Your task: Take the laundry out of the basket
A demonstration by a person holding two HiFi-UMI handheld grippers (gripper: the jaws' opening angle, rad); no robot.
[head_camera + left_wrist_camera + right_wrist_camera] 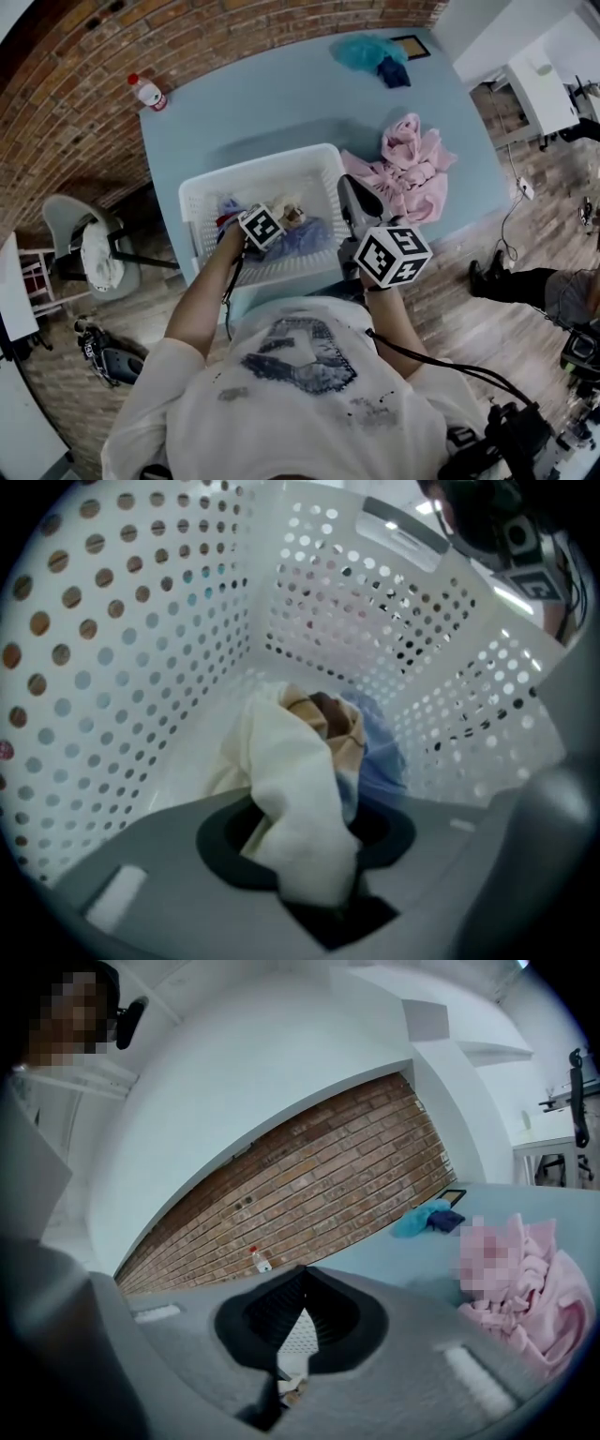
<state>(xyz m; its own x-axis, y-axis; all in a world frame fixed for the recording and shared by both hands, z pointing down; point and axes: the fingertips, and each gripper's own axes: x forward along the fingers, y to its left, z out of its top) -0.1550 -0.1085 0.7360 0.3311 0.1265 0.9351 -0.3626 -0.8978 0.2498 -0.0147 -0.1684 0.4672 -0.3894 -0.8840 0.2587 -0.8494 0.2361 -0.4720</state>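
Left gripper (317,891), clamped on the centre-frame cream cloth (291,785), should rise clear of the laundry basket (141,649) rim; right gripper (301,1279) sits closed, empty.

White short-sleeved T-shirt (309,412) with dark chest print; grey left gripper (305,855) and right gripper (302,1279), black-and-white marker cubes (262,227) (394,255), black cables (441,361).

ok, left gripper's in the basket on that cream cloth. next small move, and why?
Probably lift the left gripper straight up. Its jaws are pinched on the cream cloth, low inside the basket with a blue garment against it, so a vertical pull should clear the walls before swinging toward the pink pile on the table.
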